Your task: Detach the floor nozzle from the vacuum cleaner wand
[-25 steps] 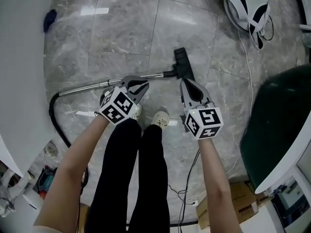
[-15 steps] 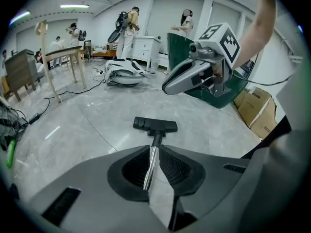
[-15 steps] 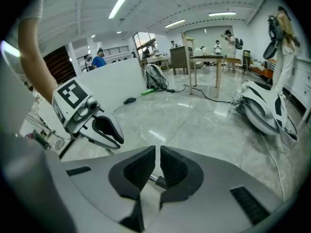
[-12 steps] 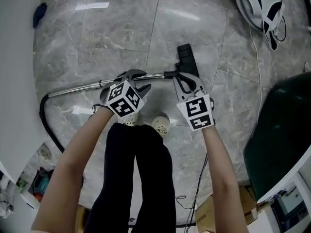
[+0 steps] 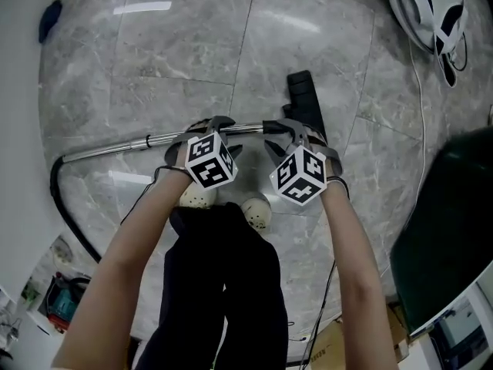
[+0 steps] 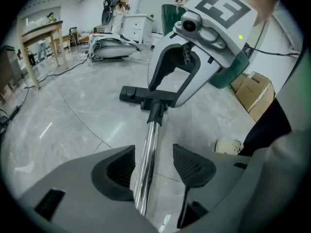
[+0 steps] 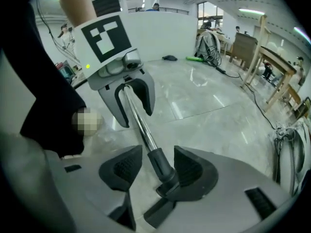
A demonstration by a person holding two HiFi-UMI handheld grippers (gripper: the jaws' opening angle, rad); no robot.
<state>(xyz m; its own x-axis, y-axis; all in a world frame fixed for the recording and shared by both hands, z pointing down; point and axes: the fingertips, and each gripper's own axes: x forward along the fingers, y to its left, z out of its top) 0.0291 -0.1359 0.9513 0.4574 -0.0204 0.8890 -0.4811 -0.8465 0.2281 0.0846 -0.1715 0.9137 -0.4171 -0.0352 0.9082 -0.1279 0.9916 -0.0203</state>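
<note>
Your left gripper (image 6: 155, 169) stands wide. Its jaws have just been opening, and the chrome wand (image 6: 148, 149) passes between them unpressed, a little closer to one pad. Your right gripper (image 7: 158, 169) is also wide after the same opening, and it straddles the black collar (image 7: 161, 168) where the tube ends, without squeezing it. In the head view the wand lies on the floor (image 5: 192, 45) from 9 o'clock to the middle, and the floor nozzle (image 5: 304, 95) lies at 1 o'clock, just beyond your right gripper. I think the main risk is slipping: the polished tube gives little friction, so if the left jaws close weakly it can slide or turn when you pull. I cannot tell whether the collar belongs to the nozzle or to the wand. If it is the wand's, both hands hold the same piece and nothing separates. I see no latch from here. I count one wand, one nozzle, one black hose (image 5: 54, 187) at 8 o'clock, two grippers and two light shoes (image 5: 256, 210).
</note>
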